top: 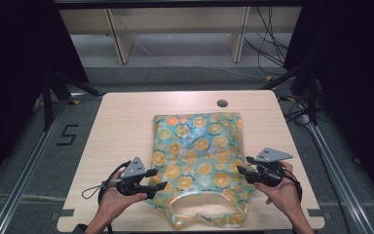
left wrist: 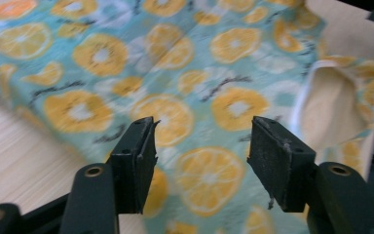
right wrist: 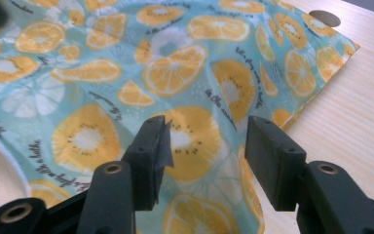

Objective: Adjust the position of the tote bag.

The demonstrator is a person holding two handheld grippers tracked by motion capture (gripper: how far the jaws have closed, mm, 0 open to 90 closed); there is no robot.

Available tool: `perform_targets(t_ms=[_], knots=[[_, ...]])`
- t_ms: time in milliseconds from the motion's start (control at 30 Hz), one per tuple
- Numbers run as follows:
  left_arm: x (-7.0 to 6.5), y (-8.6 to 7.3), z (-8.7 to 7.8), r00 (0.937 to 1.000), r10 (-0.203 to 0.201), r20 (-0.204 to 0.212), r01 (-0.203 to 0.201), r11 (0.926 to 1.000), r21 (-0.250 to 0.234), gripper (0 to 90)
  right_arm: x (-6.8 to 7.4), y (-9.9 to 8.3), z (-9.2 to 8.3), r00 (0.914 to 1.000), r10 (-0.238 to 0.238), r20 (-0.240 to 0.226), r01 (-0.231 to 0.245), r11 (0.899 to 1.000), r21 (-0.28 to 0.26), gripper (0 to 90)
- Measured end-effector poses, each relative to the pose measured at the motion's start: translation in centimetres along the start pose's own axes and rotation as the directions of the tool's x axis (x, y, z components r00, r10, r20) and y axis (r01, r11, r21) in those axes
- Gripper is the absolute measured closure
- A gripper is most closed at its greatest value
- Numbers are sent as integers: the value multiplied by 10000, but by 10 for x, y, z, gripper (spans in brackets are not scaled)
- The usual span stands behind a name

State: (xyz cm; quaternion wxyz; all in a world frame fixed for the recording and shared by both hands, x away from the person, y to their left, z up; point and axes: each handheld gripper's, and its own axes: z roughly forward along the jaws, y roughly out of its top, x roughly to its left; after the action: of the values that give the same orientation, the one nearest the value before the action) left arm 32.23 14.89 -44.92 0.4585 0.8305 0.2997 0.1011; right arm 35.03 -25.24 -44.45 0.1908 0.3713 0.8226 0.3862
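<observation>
- Fruit-print cloth bag [top: 198,153] lies flat on the tabletop [top: 121,126], handle opening toward the person.
- Left claw [top: 157,179] gapes above its near-left edge, gripping nothing.
- Right claw [top: 243,165] likewise, near-right edge.

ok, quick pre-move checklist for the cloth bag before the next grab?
1. Left claw open, nothing between the pads: ok.
2. Right claw open, nothing between the pads: ok.
3. Fruit-print bag lies flat on the table: ok.
4. Bag fully on the table, no edge overhanging: ok.
5. Handle loop at the near edge lies open and reachable: ok.
6. Cables clear of the bag: cannot tell.
</observation>
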Motion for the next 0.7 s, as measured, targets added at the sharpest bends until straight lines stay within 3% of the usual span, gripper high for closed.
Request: perform_targets(t_ms=[100,133,200,300,333,433,533,600,667,700], knots=[[-9,2,4,9993,129,363,-132,9999,80,385,4,0,-1,9998,139,-158,-141,9998,-102,502],[-17,2,9,9972,351,667,-375,9987,352,374,5,0,-1,9998,94,-151,-95,9999,-49,500],[-24,1,14,9955,409,852,-458,9973,574,351,3,0,0,9995,-284,-165,282,9996,-101,500],[-29,0,19,9908,736,1133,-825,9937,765,317,3,-1,0,9997,-124,-198,122,9998,-126,497],[-33,0,21,9908,738,1133,-846,9920,942,309,4,-1,-1,9997,74,-251,-73,10000,18,496],[-37,-4,30,9904,992,962,-1099,9875,1130,311,2,-2,-1,9995,-194,-246,189,9997,-181,490],[-34,-9,36,9849,1578,708,-1667,9752,1453,429,3,-2,-1,9997,-61,-239,57,9999,-162,473],[-33,-12,38,9805,1821,738,-1906,9727,1325,596,5,-1,-2,9992,186,-363,-187,9998,-21,465],[-31,-12,39,9761,2041,751,-2123,9692,1248,783,6,1,-2,9990,-57,-446,52,9999,-113,457],[-31,-11,37,9753,2129,587,-2181,9704,1042,828,6,1,-1,9991,-154,-399,144,9996,-245,456]])
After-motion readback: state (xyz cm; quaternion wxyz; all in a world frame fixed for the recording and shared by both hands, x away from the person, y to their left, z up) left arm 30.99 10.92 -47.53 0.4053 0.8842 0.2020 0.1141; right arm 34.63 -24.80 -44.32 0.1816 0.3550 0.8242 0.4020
